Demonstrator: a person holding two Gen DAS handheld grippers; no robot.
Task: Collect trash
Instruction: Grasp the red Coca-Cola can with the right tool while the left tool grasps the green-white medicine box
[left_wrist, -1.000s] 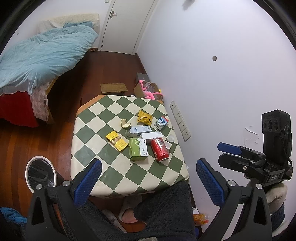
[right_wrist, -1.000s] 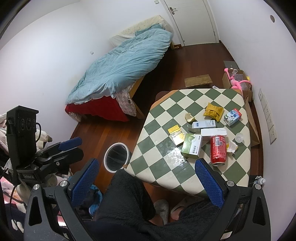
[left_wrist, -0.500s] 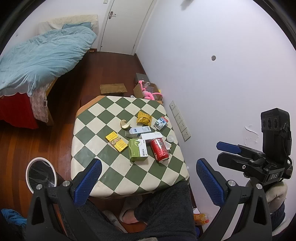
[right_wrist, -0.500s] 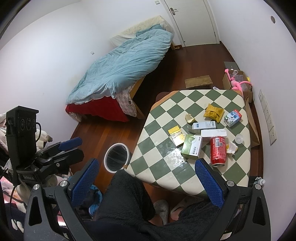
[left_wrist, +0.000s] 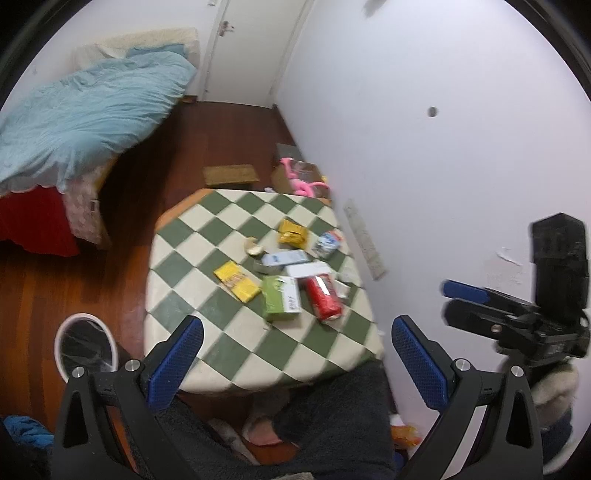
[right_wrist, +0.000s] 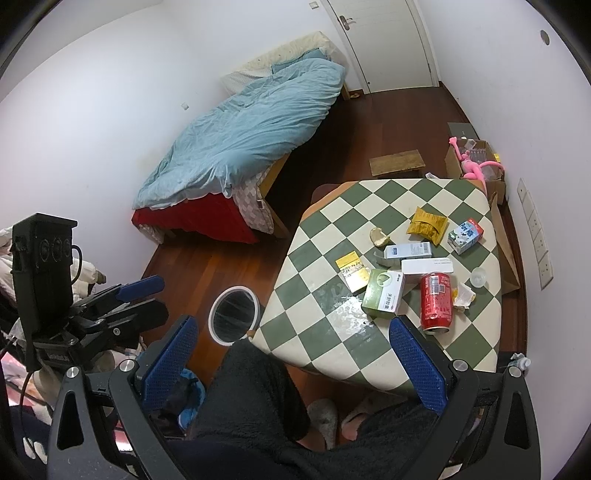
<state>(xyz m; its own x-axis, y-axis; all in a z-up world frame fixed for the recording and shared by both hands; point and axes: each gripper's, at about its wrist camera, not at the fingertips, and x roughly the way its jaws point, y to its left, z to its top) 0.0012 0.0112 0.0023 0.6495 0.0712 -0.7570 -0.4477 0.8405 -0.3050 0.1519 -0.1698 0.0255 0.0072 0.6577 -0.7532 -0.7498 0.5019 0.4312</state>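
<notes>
Both grippers held high over the checked table (right_wrist: 436, 192), nothing grasped: left gripper (left_wrist: 295, 350) jaws spread wide, right gripper (right_wrist: 291, 354) likewise wide. Judged a survey stance before the first pick. Trash clusters at the table's right: red can (right_wrist: 436, 300), green box (right_wrist: 384, 293), yellow packet (right_wrist: 352, 270). White-rimmed bin (right_wrist: 232, 314) on the floor just left of the table, within easy reach for drops
</notes>
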